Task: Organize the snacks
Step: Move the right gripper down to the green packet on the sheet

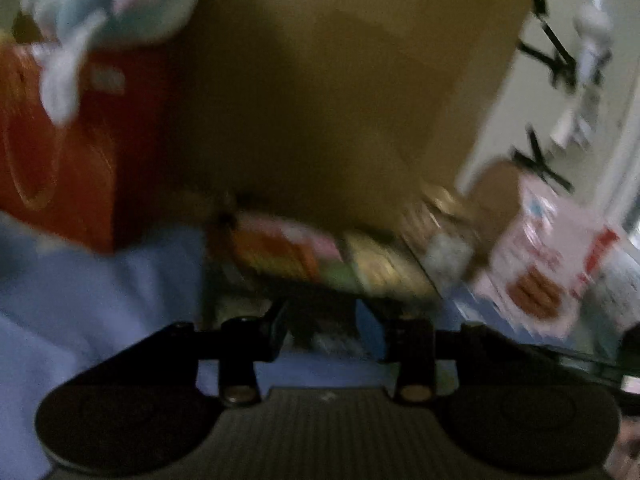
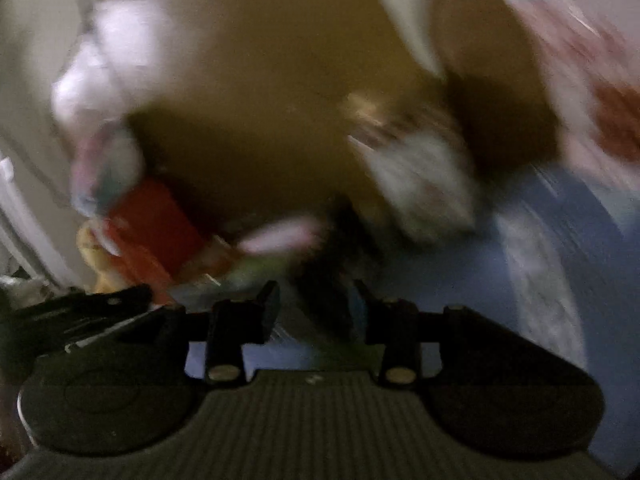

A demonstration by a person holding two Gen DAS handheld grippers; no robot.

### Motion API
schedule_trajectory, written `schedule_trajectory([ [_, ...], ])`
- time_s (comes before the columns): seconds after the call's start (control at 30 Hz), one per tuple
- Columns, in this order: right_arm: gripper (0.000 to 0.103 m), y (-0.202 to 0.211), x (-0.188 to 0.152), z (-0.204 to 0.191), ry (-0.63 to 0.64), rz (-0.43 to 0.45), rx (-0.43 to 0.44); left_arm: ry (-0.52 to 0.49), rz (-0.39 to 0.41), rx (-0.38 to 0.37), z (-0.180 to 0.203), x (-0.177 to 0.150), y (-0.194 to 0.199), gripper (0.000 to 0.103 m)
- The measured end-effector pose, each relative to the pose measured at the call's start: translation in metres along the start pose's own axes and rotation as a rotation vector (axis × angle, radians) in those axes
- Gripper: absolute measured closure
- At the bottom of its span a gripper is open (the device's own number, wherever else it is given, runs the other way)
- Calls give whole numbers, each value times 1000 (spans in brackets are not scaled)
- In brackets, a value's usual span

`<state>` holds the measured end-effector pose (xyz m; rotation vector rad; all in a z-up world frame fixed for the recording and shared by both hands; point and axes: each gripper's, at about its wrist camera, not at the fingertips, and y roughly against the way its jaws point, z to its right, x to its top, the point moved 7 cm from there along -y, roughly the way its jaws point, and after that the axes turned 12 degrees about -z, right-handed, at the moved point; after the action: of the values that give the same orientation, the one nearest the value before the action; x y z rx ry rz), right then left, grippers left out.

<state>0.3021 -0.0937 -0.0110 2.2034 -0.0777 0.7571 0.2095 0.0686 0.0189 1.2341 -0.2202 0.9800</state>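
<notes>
1. Though both views were smeared by blur, my left gripper [image 1: 324, 320] showed its jaws standing apart with a gap between them; something dark and crinkled lay low in that gap, and I could not tell whether the pads touched it.
2. My right gripper [image 2: 316, 304] likewise had its jaws parted, nothing clearly pinched between them.
3. A brown cardboard box [image 1: 340, 92] filled the middle of the left view, its open side toward me.
4. Snack packets [image 1: 304, 256], pink, orange and green, lay in a row at the box's lower edge, just beyond my left fingertips.
5. A red carton [image 1: 80, 152] stood to the left of the box, touching or nearly touching it; a pale plush toy [image 1: 100, 12] sat above it.
6. A white snack box with red print [image 1: 552, 264] stood tilted to the right of the cardboard box.
7. Blue cloth [image 1: 100, 300] covered the surface under everything.
8. From the right view, a whitish packet [image 2: 424, 188] lay at the box's right side; its kind was unreadable.
</notes>
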Motion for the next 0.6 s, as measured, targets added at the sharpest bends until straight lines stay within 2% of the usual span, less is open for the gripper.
schedule_trajectory([
  [0.13, 62, -11, -30, 37, -134, -68, -38, 25, -117, -57, 17, -31, -24, 65],
  [0.2, 62, -19, -31, 35, -122, -51, -22, 51, -157, -85, 19, -41, -34, 65],
  [0.27, 62, -28, -28, 29, -94, -64, -15, 75, -176, -72, 16, -47, -39, 65],
  [0.37, 67, -34, -32, 17, 6, -96, -34, 110, -179, -49, 4, -54, -38, 65],
  [0.4, 77, -36, -36, 11, 39, -116, -30, 126, -179, -43, 0, -57, -35, 65],
  [0.43, 85, -38, -42, 6, 64, -144, -6, 138, -178, -43, -6, -61, -30, 65],
  [0.5, 91, -37, -53, -4, 105, -201, 75, 146, -160, -42, -14, -72, -20, 65],
  [0.53, 91, -38, -59, -12, 132, -231, 113, 143, -143, -23, -20, -79, -15, 67],
  [0.6, 90, -37, -65, -20, 172, -252, 152, 97, -59, 21, -29, -98, 2, 69],
])
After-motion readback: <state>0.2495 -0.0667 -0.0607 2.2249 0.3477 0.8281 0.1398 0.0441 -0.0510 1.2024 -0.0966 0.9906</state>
